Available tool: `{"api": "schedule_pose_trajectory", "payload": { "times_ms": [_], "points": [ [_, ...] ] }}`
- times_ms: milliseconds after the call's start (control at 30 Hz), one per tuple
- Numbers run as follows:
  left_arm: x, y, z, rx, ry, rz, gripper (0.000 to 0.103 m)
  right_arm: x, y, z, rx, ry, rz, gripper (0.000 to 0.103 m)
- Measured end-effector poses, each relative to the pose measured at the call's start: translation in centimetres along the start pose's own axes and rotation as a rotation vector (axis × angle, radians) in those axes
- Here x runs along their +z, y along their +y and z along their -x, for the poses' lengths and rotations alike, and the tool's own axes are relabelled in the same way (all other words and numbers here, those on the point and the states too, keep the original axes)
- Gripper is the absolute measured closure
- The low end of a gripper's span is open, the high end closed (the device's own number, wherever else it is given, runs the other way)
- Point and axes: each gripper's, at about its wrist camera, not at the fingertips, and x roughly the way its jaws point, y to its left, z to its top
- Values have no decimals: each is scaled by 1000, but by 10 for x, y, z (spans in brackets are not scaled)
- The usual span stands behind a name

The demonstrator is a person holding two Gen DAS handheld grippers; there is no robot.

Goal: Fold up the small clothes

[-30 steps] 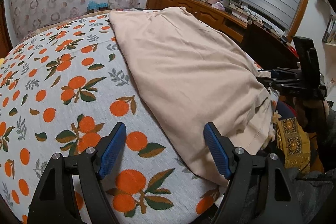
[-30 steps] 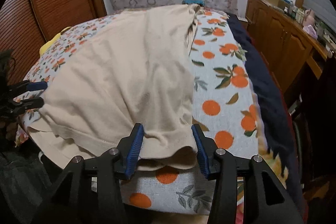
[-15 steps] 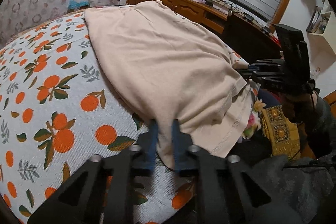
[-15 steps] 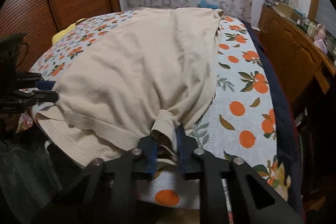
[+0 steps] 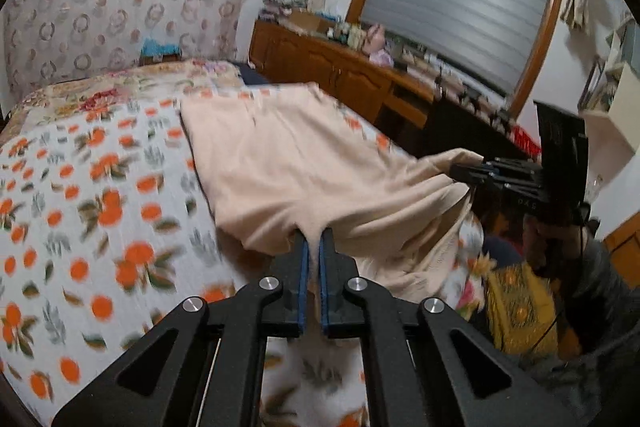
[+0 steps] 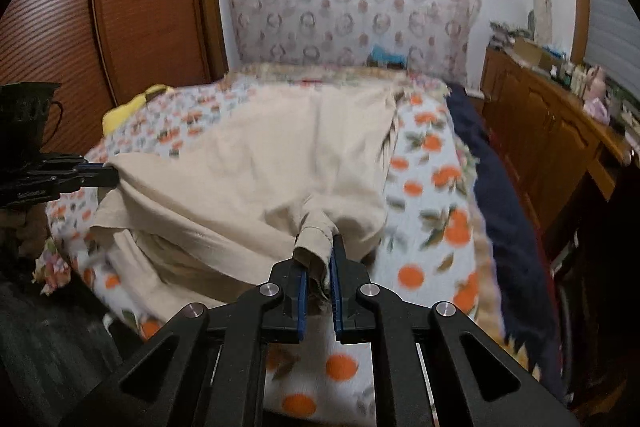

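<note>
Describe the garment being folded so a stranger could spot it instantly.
Find the bed with the orange-fruit print sheet. On it lies the beige garment, its near edge pinched by the left gripper and right gripper. It alone is plain and unpatterned.

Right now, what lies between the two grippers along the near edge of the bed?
The beige garment spans it: left gripper and right gripper each pinch a corner, shown in the right wrist view.
</note>
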Motion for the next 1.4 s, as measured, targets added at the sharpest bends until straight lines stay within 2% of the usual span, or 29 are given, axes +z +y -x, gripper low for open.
{"api": "schedule_pose_trajectory", "payload": {
  "times_ms": [200, 433, 600, 767, 867, 967, 1033, 1067, 1133, 1200, 1400],
  "points": [
    [47, 28, -13, 29, -56, 20, 97, 49, -15, -14, -15, -100, -3, 94],
    [105, 67, -44, 50, -79, 56, 97, 107, -38, -57, -34, -143, 31, 94],
    [138, 99, -90, 97, -45, 73, 97, 129, -55, -120, -43, -104, 37, 94],
    [144, 122, -128, 139, 12, 88, 97, 144, -68, -176, -34, -33, 29, 94],
    [139, 130, -138, 155, 44, 94, 97, 153, -75, -190, -33, -5, 21, 94],
    [137, 131, -135, 168, 44, 87, 86, 162, -82, -189, -26, 2, -15, 80],
    [136, 131, -126, 172, 25, 75, 59, 164, -85, -178, -42, -14, -25, 66],
    [136, 132, -123, 159, 24, 74, 55, 163, -85, -172, -44, -24, -26, 62],
    [132, 132, -119, 142, 44, 68, 34, 160, -85, -162, -44, -28, -22, 57],
    [123, 132, -118, 153, 66, 55, 27, 149, -84, -157, -39, -18, -16, 56],
    [98, 133, -134, 165, 176, 14, 27, 131, -72, -165, 24, 84, 44, 55]
  ]
}}
